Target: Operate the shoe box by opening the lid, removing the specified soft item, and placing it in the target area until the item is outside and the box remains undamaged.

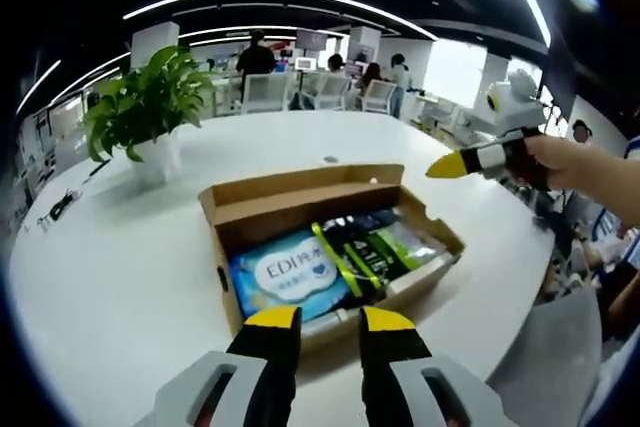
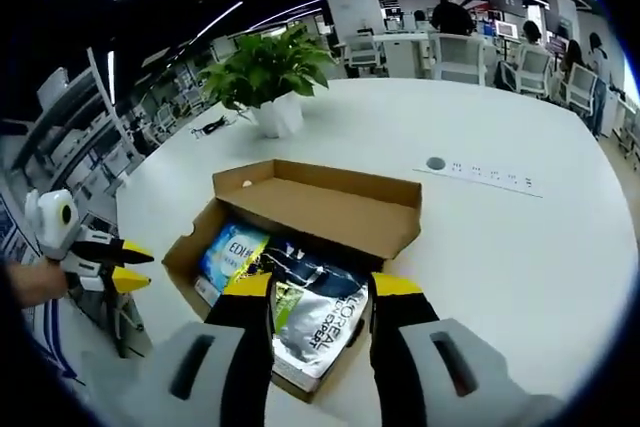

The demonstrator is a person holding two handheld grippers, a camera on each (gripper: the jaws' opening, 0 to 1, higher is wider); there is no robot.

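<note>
A brown cardboard shoe box (image 1: 300,209) (image 2: 330,209) stands on the round white table (image 1: 120,267) (image 2: 520,247) with its lid folded back. Inside lie a blue-and-white soft pack (image 1: 285,279) (image 2: 225,247) and a dark pouch with green and silver print (image 1: 375,247) (image 2: 320,312). My left gripper (image 1: 330,322) is open at the box's near edge, nothing between its yellow tips. My right gripper (image 2: 320,287) is open just over the dark pouch. In the left gripper view the right gripper (image 1: 480,160) hangs beyond the box, held by a hand. The left gripper (image 2: 110,265) shows beside the box.
A potted green plant (image 1: 145,112) (image 2: 270,82) stands on the table behind the box. A small round socket (image 2: 435,163) is set in the tabletop. People sit at desks and chairs (image 1: 300,87) far behind. The table edge (image 1: 530,277) curves close at the right.
</note>
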